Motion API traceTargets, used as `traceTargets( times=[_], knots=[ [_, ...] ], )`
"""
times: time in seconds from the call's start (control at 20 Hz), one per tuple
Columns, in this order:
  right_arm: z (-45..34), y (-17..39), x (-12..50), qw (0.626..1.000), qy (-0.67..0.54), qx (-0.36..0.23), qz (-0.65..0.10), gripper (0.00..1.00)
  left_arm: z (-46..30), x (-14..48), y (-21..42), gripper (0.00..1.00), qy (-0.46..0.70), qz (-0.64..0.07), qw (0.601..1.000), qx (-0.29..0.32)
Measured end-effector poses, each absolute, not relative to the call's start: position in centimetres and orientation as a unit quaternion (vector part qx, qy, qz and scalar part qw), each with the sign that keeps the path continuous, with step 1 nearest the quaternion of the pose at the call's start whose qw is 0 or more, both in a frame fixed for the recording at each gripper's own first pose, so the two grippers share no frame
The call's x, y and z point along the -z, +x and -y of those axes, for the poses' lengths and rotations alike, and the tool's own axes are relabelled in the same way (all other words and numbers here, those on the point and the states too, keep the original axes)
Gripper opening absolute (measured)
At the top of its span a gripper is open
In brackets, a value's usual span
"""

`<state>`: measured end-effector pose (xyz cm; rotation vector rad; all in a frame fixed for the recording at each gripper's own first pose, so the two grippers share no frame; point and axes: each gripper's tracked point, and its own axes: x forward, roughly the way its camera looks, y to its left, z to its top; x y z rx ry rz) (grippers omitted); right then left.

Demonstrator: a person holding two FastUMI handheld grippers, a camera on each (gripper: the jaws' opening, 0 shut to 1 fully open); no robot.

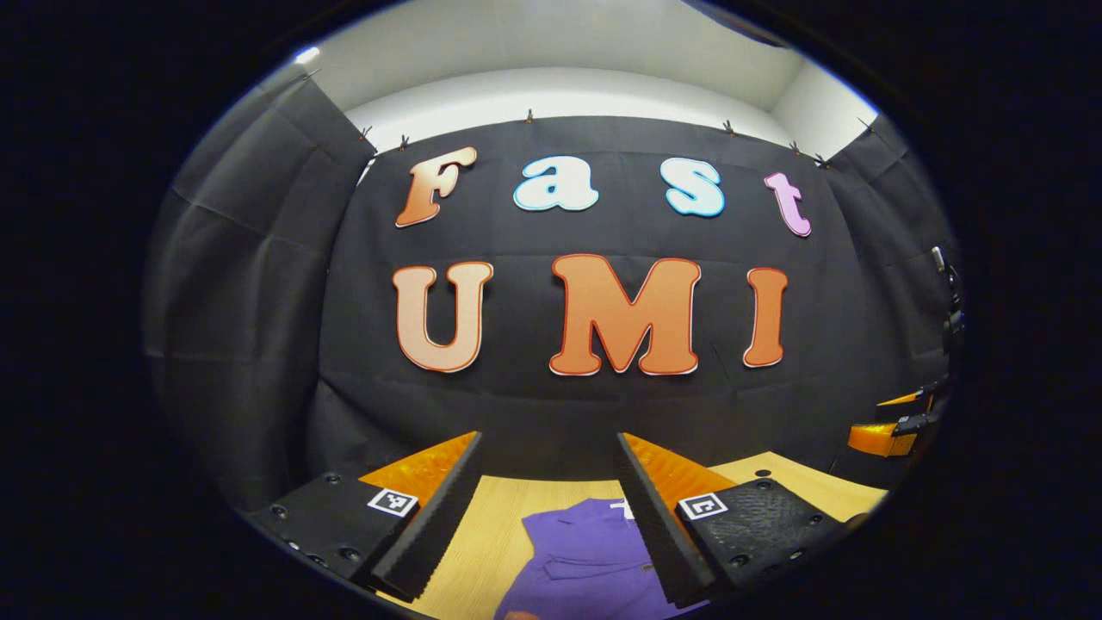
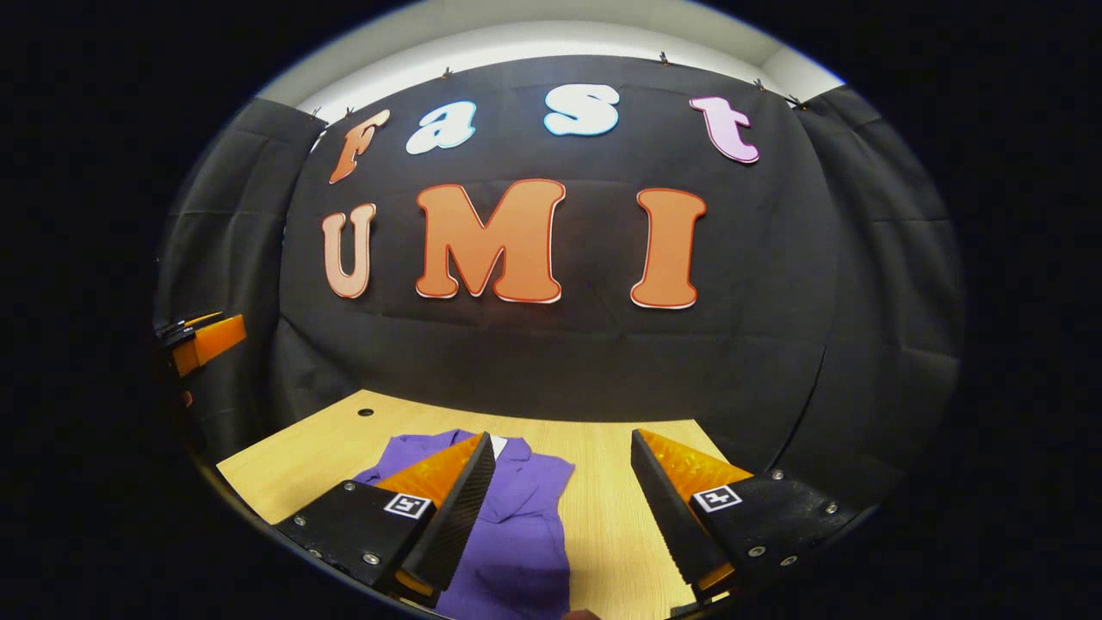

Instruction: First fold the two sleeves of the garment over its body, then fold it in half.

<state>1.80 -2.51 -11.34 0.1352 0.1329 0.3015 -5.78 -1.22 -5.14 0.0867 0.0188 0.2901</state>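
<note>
Here both tools hang with fingers spread wide and empty, the left gripper (image 1: pixel 549 508) and right gripper (image 2: pixel 564 508) each poised above the purple collared shirt (image 2: pixel 516 525) lying on the pale wooden table (image 2: pixel 620 508). Being soft, light, limp cloth, it should pinch best at a sleeve's edge; black cloth walls the booth.

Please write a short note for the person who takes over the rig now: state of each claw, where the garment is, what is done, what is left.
Left claw: open, empty, above the table.
Right claw: open, empty, above the table too.
Shirt: purple, lies on the wooden table, collar toward the far wall; its lower part is out of sight.
Done: cannot tell if the sleeves are folded; nothing is gripped.
Left: check the sleeves, fold them over the body if needed, then fold the shirt in half.
</note>
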Motion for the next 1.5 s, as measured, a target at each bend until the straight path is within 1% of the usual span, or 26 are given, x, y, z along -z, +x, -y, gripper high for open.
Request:
traceTargets(
  times=[0.1,0.15,0.2,0.4,0.7,0.75,0.85,0.95,1.2,1.4,1.5],
  knots=[
    [2.3,0.4,12.9,0.984,0.056,-0.145,-0.09,0.94,0.8,6.4,-7.4,0.94,0.056,-0.03,0.987,-0.144],
    [2.1,-0.4,13.9,0.983,0.053,-0.142,-0.105,0.94,0.9,7.2,-8.1,0.92,0.058,-0.041,0.988,-0.14],
    [1.9,-1.0,14.8,0.982,0.053,-0.141,-0.117,0.94,1.1,7.8,-8.7,0.94,0.062,-0.048,0.988,-0.135],
    [0.8,-3.3,17.6,0.975,0.053,-0.143,-0.16,0.95,0.5,11.1,-10.3,0.95,0.066,-0.098,0.984,-0.133],
    [0.1,-6.2,23.6,0.953,0.061,-0.152,-0.255,0.95,0.5,17.1,-13.1,0.96,0.072,-0.188,0.972,-0.123],
    [0.0,-6.4,24.6,0.948,0.065,-0.154,-0.271,0.95,0.0,18.3,-13.5,0.95,0.074,-0.209,0.966,-0.132],
    [-0.3,-6.8,26.3,0.939,0.072,-0.156,-0.299,0.95,-0.2,20.2,-13.6,0.95,0.059,-0.235,0.962,-0.126],
    [-0.5,-7.4,28.0,0.931,0.062,-0.158,-0.324,0.95,-0.9,21.7,-14.6,0.95,0.049,-0.258,0.956,-0.133],
    [-0.8,-8.9,31.9,0.909,0.054,-0.169,-0.376,0.95,-1.0,29.1,-15.7,0.95,0.046,-0.368,0.921,-0.116],
    [-0.7,-9.4,35.4,0.885,0.046,-0.173,-0.43,0.95,-1.1,33.6,-16.6,0.95,-0.005,-0.441,0.889,-0.121],
    [-0.8,-9.9,36.9,0.869,0.048,-0.176,-0.46,0.96,-0.4,36.2,-17.7,0.95,-0.031,-0.479,0.87,-0.112]
  ],
)
